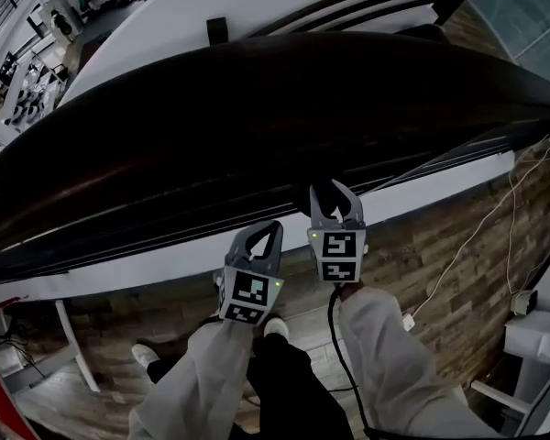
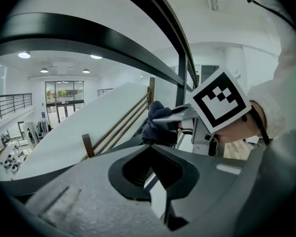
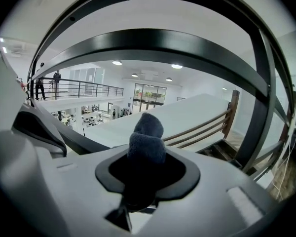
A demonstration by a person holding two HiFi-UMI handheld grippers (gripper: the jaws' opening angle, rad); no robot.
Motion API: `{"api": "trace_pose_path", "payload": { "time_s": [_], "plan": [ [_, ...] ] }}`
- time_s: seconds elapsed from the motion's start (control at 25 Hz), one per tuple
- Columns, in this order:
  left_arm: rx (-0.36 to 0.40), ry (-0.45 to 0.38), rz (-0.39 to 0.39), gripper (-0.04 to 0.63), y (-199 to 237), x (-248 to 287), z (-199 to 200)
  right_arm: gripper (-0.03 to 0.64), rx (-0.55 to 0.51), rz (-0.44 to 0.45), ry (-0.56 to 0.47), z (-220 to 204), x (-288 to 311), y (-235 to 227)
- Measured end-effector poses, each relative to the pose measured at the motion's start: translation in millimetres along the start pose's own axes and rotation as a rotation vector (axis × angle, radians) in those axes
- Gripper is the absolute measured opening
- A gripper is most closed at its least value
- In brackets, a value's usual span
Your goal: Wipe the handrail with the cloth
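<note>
While the dark handrail (image 1: 257,108) spans the whole head view, both grippers sit below its lower edge at frame centre. The right gripper (image 1: 335,202) has its tips up at the rail's underside, and the left gripper (image 1: 259,244) is just beside it, lower left.

Left gripper view: its own jaws are clenched together with nothing between them. The cloth (image 2: 157,118) shows mid-frame, a dark bunch pinched in the other gripper.

Right gripper view: the jaws are clamped on the cloth, and only a small wad pokes past the tips at frame centre. The rail bars arc above it; contact is unclear.

Risks: with so little cloth exposed, bare jaw plastic may scrape the rail. Drag along the rail could pull the wad out of the jaws. The idle left gripper is close enough to bump the right one.
</note>
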State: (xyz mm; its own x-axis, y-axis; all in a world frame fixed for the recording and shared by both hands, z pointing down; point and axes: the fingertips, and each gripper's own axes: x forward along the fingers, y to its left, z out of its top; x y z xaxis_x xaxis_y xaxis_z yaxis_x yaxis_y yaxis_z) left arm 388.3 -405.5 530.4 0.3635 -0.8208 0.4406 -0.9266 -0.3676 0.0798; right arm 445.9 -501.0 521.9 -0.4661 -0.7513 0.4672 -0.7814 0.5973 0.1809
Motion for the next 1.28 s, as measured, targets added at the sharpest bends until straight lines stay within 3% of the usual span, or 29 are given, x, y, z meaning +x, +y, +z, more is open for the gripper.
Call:
{"api": "trace_pose_path", "payload": {
  "time_s": [0.2, 0.44, 0.68, 0.88, 1.16, 1.28],
  "plan": [
    [0.023, 0.0, -0.044, 0.0, -26, 29, 17, 0.109, -0.024, -0.045, 0.009, -13, 1, -58],
    [0.034, 0.005, -0.083, 0.0, -46, 51, 24, 0.109, -0.131, -0.089, 0.052, -28, 4, -120],
    [0.033, 0.01, -0.104, 0.0, -62, 65, 22, 0.106, -0.397, -0.14, 0.079, -29, 4, -141],
    [0.04, 0.015, -0.129, 0.0, -77, 69, 18, 0.104, -0.563, -0.263, 0.121, -34, 1, -165],
    [0.01, 0.019, -0.148, 0.0, -94, 74, 9, 0.101, -0.949, -0.387, 0.178, -34, -3, -179],
    [0.01, 0.018, -0.161, 0.0, -103, 69, 9, 0.101, -1.029, -0.427, 0.219, -39, -6, -188]
  ]
}}
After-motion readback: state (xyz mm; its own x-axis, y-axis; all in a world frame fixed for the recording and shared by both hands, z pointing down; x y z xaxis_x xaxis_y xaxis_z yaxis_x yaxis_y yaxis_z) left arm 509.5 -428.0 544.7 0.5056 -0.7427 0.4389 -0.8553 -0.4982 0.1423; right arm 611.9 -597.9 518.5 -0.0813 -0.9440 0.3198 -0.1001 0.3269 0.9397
